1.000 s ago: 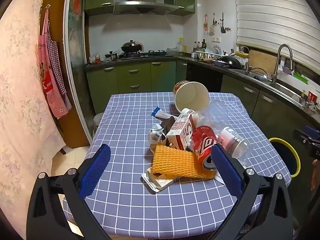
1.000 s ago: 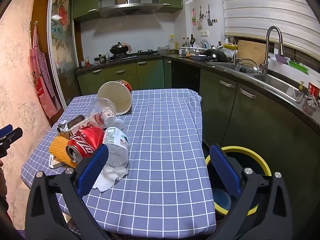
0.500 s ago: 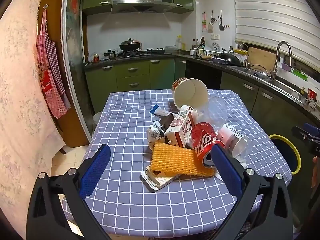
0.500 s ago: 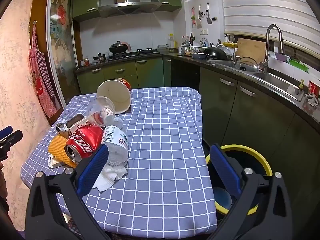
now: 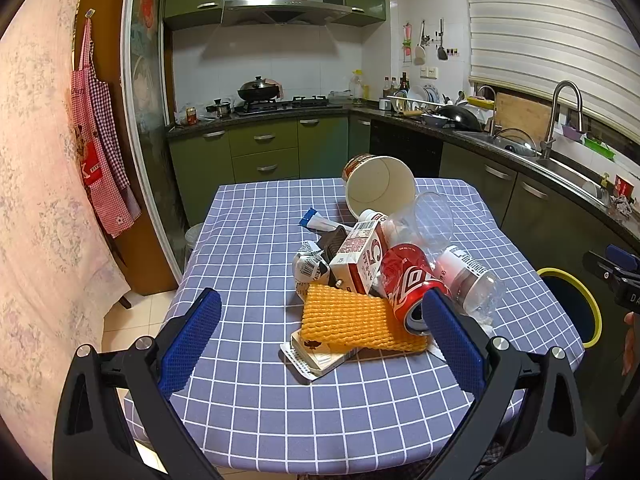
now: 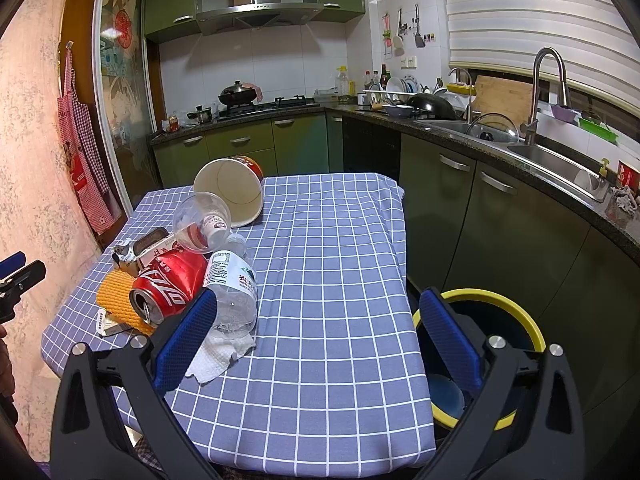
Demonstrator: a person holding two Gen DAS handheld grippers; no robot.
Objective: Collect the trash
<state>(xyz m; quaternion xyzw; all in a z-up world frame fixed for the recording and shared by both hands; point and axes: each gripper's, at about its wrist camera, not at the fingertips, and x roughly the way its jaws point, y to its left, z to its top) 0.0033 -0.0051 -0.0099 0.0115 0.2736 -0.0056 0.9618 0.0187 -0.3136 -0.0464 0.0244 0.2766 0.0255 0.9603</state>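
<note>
A pile of trash lies on the blue checked table (image 5: pixel 248 400): a red cola can (image 5: pixel 412 286), a yellow ridged wrapper (image 5: pixel 352 322), a milk carton (image 5: pixel 358 256), a clear water bottle (image 5: pixel 466 278), a clear plastic cup (image 5: pixel 428 220) and a big paper bowl (image 5: pixel 378 192) on its side. My left gripper (image 5: pixel 320 338) is open and empty, held back from the pile at the near table edge. My right gripper (image 6: pixel 316 334) is open and empty; its left finger is in front of the bottle (image 6: pixel 232 292) and a crumpled tissue (image 6: pixel 218 356). The can (image 6: pixel 168 284) also shows there.
A yellow-rimmed bin (image 6: pixel 500 344) stands on the floor right of the table, beside green cabinets (image 6: pixel 500 232) and the sink counter. A red apron (image 5: pixel 100 148) hangs on the left wall. The stove counter is behind the table.
Both grippers have drifted slightly back and up, so the table looks a little farther away. The trash has not moved.
</note>
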